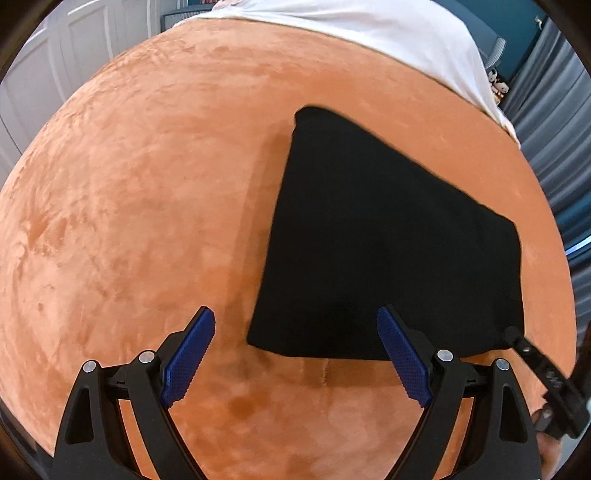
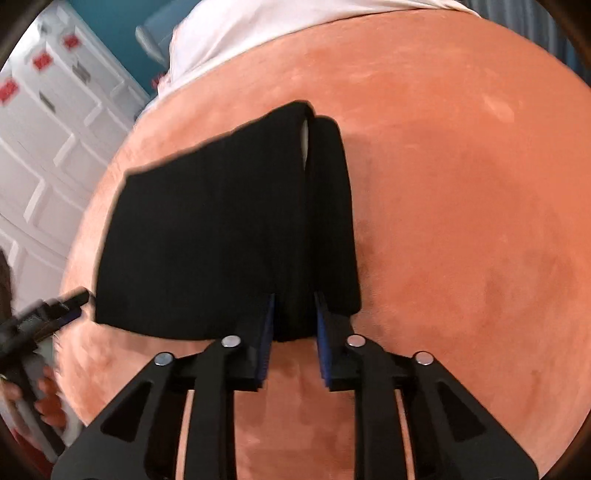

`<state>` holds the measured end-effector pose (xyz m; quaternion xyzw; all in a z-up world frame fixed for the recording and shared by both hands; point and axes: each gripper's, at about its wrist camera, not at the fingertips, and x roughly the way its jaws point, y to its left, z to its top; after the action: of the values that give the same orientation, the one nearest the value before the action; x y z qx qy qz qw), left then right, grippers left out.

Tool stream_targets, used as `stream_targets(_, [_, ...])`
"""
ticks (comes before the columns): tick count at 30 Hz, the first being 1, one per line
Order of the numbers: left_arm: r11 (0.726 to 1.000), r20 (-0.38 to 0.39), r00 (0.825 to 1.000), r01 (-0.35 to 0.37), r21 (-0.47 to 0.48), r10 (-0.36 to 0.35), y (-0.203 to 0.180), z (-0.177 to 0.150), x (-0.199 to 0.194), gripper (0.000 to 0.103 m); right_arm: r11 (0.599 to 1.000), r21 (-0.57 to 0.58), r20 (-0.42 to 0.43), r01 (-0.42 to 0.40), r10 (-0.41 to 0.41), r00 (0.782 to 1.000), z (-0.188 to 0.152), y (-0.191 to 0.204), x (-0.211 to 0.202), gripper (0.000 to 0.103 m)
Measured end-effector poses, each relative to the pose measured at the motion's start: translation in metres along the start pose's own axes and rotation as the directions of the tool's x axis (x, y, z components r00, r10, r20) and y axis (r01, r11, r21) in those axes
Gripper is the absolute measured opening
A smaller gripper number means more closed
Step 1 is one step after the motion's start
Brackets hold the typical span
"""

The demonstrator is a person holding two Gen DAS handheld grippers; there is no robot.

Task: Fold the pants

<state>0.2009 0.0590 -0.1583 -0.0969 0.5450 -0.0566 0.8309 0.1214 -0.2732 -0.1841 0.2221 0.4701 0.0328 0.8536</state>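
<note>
Right tool [image 2: 293, 314] pinches folded black pants [image 2: 221, 236]; left tool [image 1: 295, 339] spread wide

Left gripper [image 1: 295, 332] fingers spread wide, holding nothing; right gripper [image 2: 294, 317] fingers clamped on cloth.

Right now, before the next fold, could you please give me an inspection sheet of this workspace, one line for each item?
Surface: orange plush blanket, lightly mottled, covering the work area.
Job's things: black pants, already folded into a compact stack that lies on the blanket; layered edges show in the right wrist view.
Clutter: nothing seen on the blanket besides the pants.
Grippers: left gripper open, near the pants' near left corner, holding nothing; right gripper shut on the near edge of the pants.
Cables: nothing seen.
Surroundings: white sheet beyond the blanket's far edge, white panelled doors with blurred red labels, grey curtain, teal wall.
</note>
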Motion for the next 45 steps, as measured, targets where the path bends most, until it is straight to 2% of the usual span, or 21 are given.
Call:
stream_targets(1, [1.000, 0.012, 1.000, 0.004, 0.001, -0.004, 0.000, -0.001, -0.003, 0.087, 1.000, 0.003, 0.024, 0.024, -0.025, 0.999, 0.003, 0.001, -0.007, 0.040])
stream_targets(2, [1.000, 0.013, 1.000, 0.012, 0.002, -0.012, 0.000, 0.000, -0.002, 0.087, 0.998, 0.007, 0.054, 0.057, -0.057, 0.997, 0.005, 0.001, -0.014, 0.059])
stream_targets(3, [1.000, 0.007, 1.000, 0.022, 0.003, -0.022, 0.000, 0.000, 0.000, 0.087, 0.997, 0.009, 0.075, 0.071, -0.072, 0.995, 0.007, 0.001, -0.017, 0.072])
stream_targets(6, [0.999, -0.051, 0.998, 0.027, -0.032, -0.028, 0.002, 0.002, 0.021, 0.087, 0.997, 0.027, 0.028, 0.065, -0.066, 0.997, 0.011, -0.005, -0.005, 0.078])
stream_targets(11, [0.986, -0.119, 0.987, 0.091, -0.140, -0.108, 0.010, 0.001, 0.058, 0.089, 0.986, 0.163, -0.092, -0.034, 0.049, 0.995, 0.009, -0.016, 0.038, 0.079])
stream_targets(13, [0.991, -0.105, 0.991, 0.072, -0.114, -0.084, 0.003, 0.003, 0.059, 0.088, 0.984, 0.171, -0.049, -0.053, 0.062, 0.997, 0.009, -0.015, 0.044, 0.073])
stream_targets(15, [0.996, -0.110, 0.991, 0.073, -0.044, -0.077, -0.008, 0.008, 0.055, 0.063, 0.985, 0.163, -0.051, -0.048, 0.057, 0.997, 0.012, -0.010, 0.045, 0.048])
stream_targets(16, [0.996, -0.115, 0.989, 0.089, -0.015, -0.090, -0.012, 0.010, 0.048, 0.043, 0.980, 0.181, -0.056, -0.081, 0.093, 0.994, 0.015, -0.008, 0.041, 0.042])
stream_targets(18, [0.996, -0.095, 0.991, 0.093, 0.008, -0.092, -0.013, 0.012, 0.029, 0.028, 0.984, 0.147, -0.036, -0.095, 0.102, 0.994, 0.019, 0.004, 0.021, 0.036])
stream_targets(19, [0.994, -0.077, 0.991, 0.112, 0.011, -0.111, -0.010, 0.012, 0.015, 0.027, 0.986, 0.128, -0.025, -0.111, 0.115, 0.993, 0.017, 0.010, 0.008, 0.036])
stream_targets(22, [0.987, -0.075, 0.985, 0.158, 0.006, -0.157, 0.001, 0.000, -0.017, 0.026, 0.989, 0.071, -0.017, -0.129, 0.131, 0.991, 0.008, 0.026, -0.023, 0.035])
stream_targets(27, [0.987, -0.138, 0.980, 0.155, 0.048, -0.147, 0.009, -0.059, -0.041, 0.028, 0.990, 0.093, -0.099, -0.103, 0.112, 0.989, -0.044, 0.013, -0.041, 0.037])
stream_targets(29, [0.994, -0.140, 0.987, 0.087, 0.072, -0.076, 0.008, -0.077, -0.035, 0.037, 0.991, 0.125, -0.155, -0.053, 0.072, 0.985, -0.071, -0.004, -0.027, 0.044])
stream_targets(30, [0.996, -0.127, 0.991, 0.044, 0.080, -0.034, 0.007, -0.084, -0.031, 0.040, 0.993, 0.119, -0.162, -0.015, 0.035, 0.986, -0.080, -0.010, -0.022, 0.058])
stream_targets(32, [0.997, -0.085, 0.996, -0.024, 0.077, 0.030, 0.005, -0.087, -0.033, 0.047, 0.990, 0.144, -0.146, 0.001, 0.020, 0.989, -0.085, -0.015, -0.027, 0.060])
stream_targets(34, [0.991, -0.002, 0.996, -0.093, 0.101, 0.094, -0.001, -0.085, -0.051, 0.049, 0.993, 0.107, -0.080, 0.053, -0.044, 0.996, -0.076, -0.003, -0.049, 0.060])
stream_targets(36, [0.975, 0.080, 0.985, -0.162, 0.150, 0.152, -0.013, -0.082, -0.067, 0.062, 0.993, 0.015, 0.024, 0.115, -0.116, 0.993, -0.063, 0.017, -0.075, 0.060])
stream_targets(38, [0.952, 0.154, 0.969, -0.224, 0.208, 0.195, -0.028, -0.076, -0.078, 0.066, 0.992, -0.069, 0.092, 0.106, -0.100, 0.991, -0.052, 0.039, -0.090, 0.049])
stream_targets(40, [0.932, 0.172, 0.960, -0.259, 0.255, 0.219, -0.042, -0.069, -0.075, 0.066, 0.991, -0.124, 0.101, 0.058, -0.046, 0.994, -0.040, 0.058, -0.088, 0.042])
stream_targets(42, [0.931, 0.153, 0.965, -0.250, 0.267, 0.216, -0.046, -0.066, -0.067, 0.066, 0.986, -0.167, 0.074, 0.013, 0.000, 0.997, -0.030, 0.069, -0.072, 0.021])
stream_targets(45, [0.940, 0.093, 0.974, -0.224, 0.258, 0.207, -0.055, -0.061, -0.049, 0.066, 0.982, -0.188, -0.017, 0.002, -0.005, 1.000, -0.013, 0.068, -0.018, 0.007])
